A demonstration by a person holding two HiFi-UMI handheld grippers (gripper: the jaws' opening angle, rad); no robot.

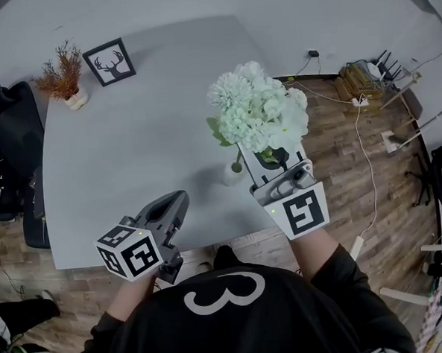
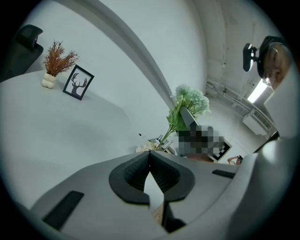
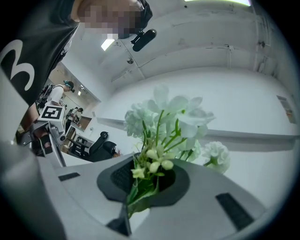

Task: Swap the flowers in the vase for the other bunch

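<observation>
The grey table spreads ahead of the left tool and mostly to the left of the right tool. At its far corner, well ahead and left of the left tool, a dried rust-coloured plant stands upright in a small white pot. Just beside it, on the side nearer the right tool, a black-framed deer picture is propped up. A black office chair sits off the table's edge, far left of the left tool. The wooden floor lies right of the right tool, with white cables trailing across it.
</observation>
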